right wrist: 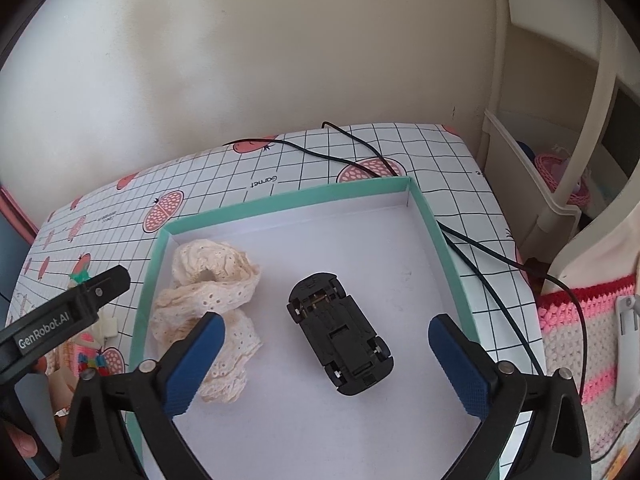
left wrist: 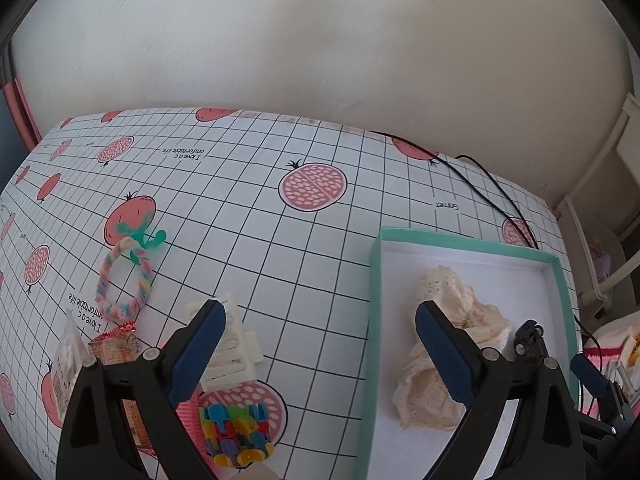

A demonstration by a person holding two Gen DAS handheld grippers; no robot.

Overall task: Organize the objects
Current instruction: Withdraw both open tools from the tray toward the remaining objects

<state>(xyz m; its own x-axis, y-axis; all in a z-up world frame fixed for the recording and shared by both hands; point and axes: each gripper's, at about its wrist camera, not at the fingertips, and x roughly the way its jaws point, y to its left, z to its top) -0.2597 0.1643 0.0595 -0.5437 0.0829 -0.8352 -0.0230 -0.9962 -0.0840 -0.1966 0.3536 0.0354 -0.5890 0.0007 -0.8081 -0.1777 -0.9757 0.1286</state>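
A shallow box with a teal rim and white floor lies on the table. Inside it are a cream lace scrunchie and a black toy car lying upside down, wheels up. My right gripper hovers open above the car and touches nothing. My left gripper is open over the box's left rim, empty. Its left finger is above a white comb-like clip, its right finger above the scrunchie. The car shows only partly behind it.
Left of the box lie a pastel braided ring with a teal clip, a bundle of coloured clips, a small orange box and a clear packet. A black cable crosses the table's right side. White shelving and a pink crocheted item stand at right.
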